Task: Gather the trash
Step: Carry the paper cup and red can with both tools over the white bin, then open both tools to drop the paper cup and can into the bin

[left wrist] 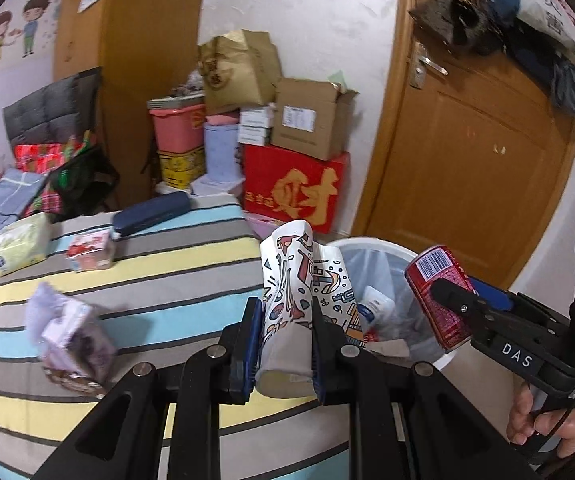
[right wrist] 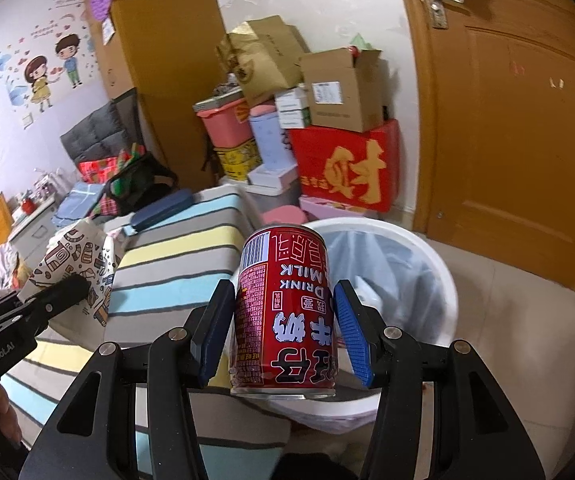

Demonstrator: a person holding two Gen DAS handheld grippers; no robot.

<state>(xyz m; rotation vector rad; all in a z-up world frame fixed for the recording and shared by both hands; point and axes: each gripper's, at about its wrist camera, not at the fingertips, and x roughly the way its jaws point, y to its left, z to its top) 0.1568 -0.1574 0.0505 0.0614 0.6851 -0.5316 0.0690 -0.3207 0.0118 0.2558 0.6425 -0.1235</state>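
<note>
- Gripping in my left gripper [left wrist: 285, 332]: one crumpled paper cup [left wrist: 303, 280] with cartoon print, pinched between both blue pads, its open end toward the camera, held over the near edge of the striped table [left wrist: 159, 276] and just beside the bin.
- Right gripper [right wrist: 283, 328]: one red milk drink can [right wrist: 285, 312], upside down; the left pad touches its side, the right pad looks slightly off it, so I cannot tell how firmly it is clamped.
- White trash bin [right wrist: 443, 276] with clear liner: on the floor beside the table, directly beyond the can; some wrappers already lie inside.
- On the table, well apart from both grippers: purple tissue pack [left wrist: 71, 344], small pink carton [left wrist: 89, 250], yellow-green tissue pack [left wrist: 19, 244], dark blue case [left wrist: 151, 212].
- Behind: stacked boxes [left wrist: 299, 160], wooden door [left wrist: 471, 144].
</note>
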